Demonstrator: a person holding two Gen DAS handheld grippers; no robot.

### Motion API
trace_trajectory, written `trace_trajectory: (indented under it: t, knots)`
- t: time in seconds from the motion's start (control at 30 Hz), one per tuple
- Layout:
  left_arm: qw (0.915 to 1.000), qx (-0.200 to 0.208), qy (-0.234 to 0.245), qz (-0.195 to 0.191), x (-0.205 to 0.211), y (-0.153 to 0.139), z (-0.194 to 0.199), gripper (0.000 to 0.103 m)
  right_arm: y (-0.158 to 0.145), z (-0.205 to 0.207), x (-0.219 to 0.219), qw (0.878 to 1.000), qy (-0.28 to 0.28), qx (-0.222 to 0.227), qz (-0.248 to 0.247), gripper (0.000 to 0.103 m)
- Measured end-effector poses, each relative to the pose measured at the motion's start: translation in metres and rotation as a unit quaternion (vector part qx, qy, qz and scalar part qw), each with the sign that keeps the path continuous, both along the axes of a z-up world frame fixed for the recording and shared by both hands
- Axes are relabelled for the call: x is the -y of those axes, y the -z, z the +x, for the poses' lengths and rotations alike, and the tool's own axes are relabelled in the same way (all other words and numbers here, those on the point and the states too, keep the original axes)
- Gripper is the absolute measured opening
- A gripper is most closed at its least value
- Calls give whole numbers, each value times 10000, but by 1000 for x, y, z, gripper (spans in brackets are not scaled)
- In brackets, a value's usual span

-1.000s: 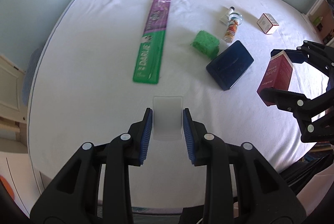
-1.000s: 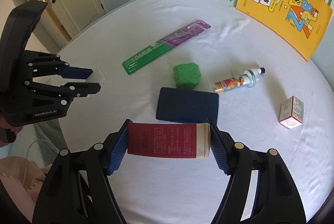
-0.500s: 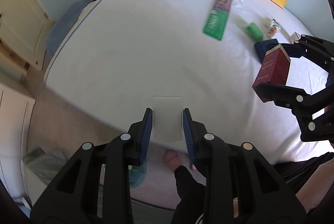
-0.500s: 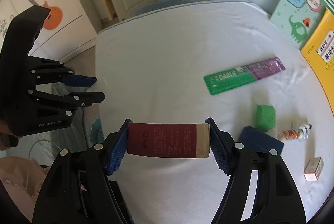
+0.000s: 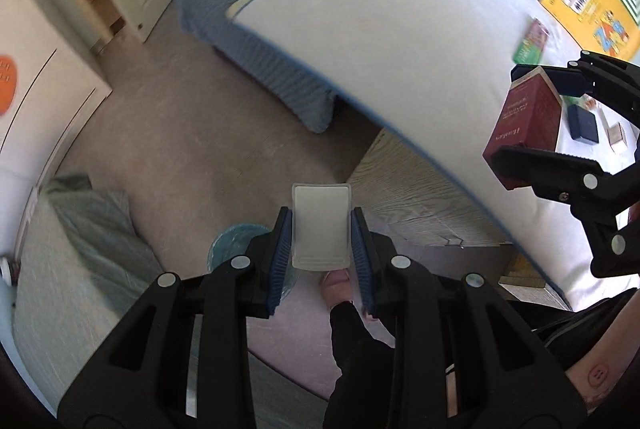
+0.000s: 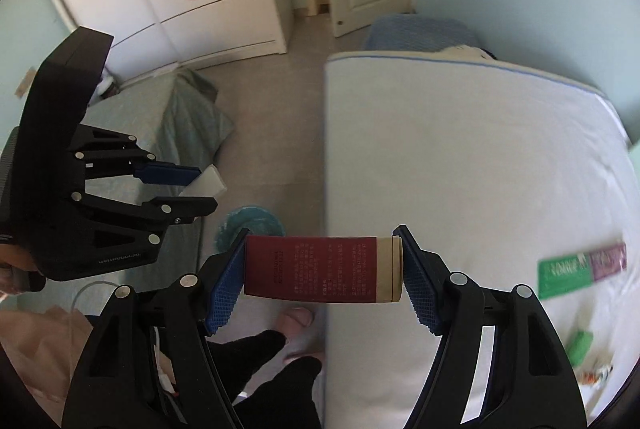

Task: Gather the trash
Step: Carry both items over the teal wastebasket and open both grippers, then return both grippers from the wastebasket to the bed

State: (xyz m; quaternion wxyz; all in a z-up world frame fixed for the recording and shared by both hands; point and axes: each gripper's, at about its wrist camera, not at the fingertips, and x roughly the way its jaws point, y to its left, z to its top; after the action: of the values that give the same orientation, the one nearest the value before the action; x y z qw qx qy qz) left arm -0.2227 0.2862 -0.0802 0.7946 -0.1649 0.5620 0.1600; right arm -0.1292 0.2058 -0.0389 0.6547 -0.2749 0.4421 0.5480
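Note:
My left gripper (image 5: 320, 229) is shut on a small white plastic case (image 5: 320, 223) and hangs over the floor beside the bed. In the right wrist view the left gripper (image 6: 198, 185) shows at the left with the white case (image 6: 206, 183) between its pads. My right gripper (image 6: 322, 265) is shut on a dark red box (image 6: 316, 267) with a tan end, held crosswise over the bed's edge. The left wrist view has that red box (image 5: 526, 125) at the right. A teal bin (image 6: 250, 223) with a bag liner stands on the floor below both grippers, partly hidden.
The white bed (image 6: 460, 165) fills the right side, with a green and purple toothbrush pack (image 6: 580, 267), a green sponge (image 6: 580, 347) and a small bottle (image 6: 598, 375) on it. A person's legs and slippered foot (image 6: 296, 319) are below. A grey-green covered surface (image 5: 88, 241) lies left.
Both grippers have swung left off the bed and rolled, carrying the white case and the red box. The view now takes in the floor, the bin and the door.

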Motion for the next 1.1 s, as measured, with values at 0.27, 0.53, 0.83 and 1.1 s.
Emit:
trace_trajectory:
  t: [0.27,0.53,0.83,1.1]
  knots:
    - [9963,-109,-845,-131,-29,12,-57,27,6,-34,-58,9962,-847,-185,-67,71]
    - [9855,-207,-1668,-241,-45,20,-113,27,14,-79,-97,9838,-1755,-326,-190,71]
    - [9701,-256,-2381,-403,-56,28,-162,27,21,-120,-122,9697,-2375,-492,-277,71]
    - [9624,-297,-2677,-356,-69,37,-184,63,24,-139,-143,9703,-2350,-530,-212,88]
